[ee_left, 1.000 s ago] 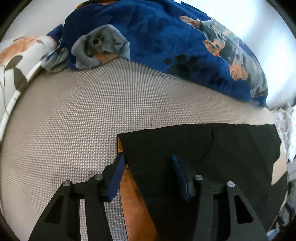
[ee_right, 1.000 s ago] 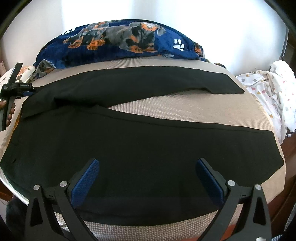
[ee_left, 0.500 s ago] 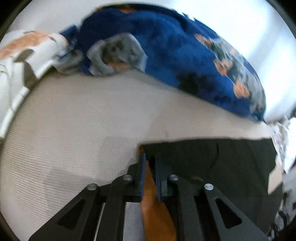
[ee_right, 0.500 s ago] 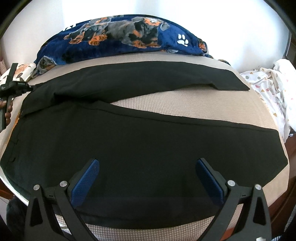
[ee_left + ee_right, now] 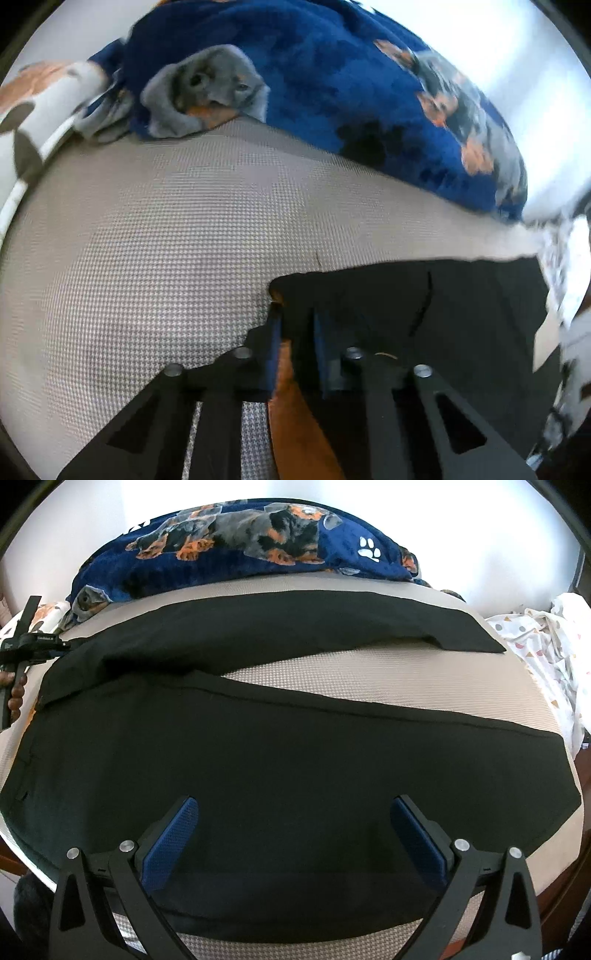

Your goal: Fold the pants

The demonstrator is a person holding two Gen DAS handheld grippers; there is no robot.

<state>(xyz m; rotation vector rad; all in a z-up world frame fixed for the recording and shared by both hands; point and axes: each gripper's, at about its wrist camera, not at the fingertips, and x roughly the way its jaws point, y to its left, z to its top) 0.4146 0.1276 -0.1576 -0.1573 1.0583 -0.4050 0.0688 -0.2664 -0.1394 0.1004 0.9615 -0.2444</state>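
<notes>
Bare checked mattress [image 5: 388,672] lies open between the two legs of the black pants [image 5: 258,760], while the blue dog-print blanket [image 5: 258,554] walls the far edge and the spotted sheet [image 5: 546,653] crowds the right side.

Beige bed [image 5: 369,672] carries black pants [image 5: 258,760], blue blanket [image 5: 258,554].

Black pants [image 5: 258,760] spread flat on the bed, waist at left, the two legs diverging rightward in a V. Far waistband corner [image 5: 291,291] raised slightly, its orange inner lining [image 5: 291,413] exposed.
</notes>
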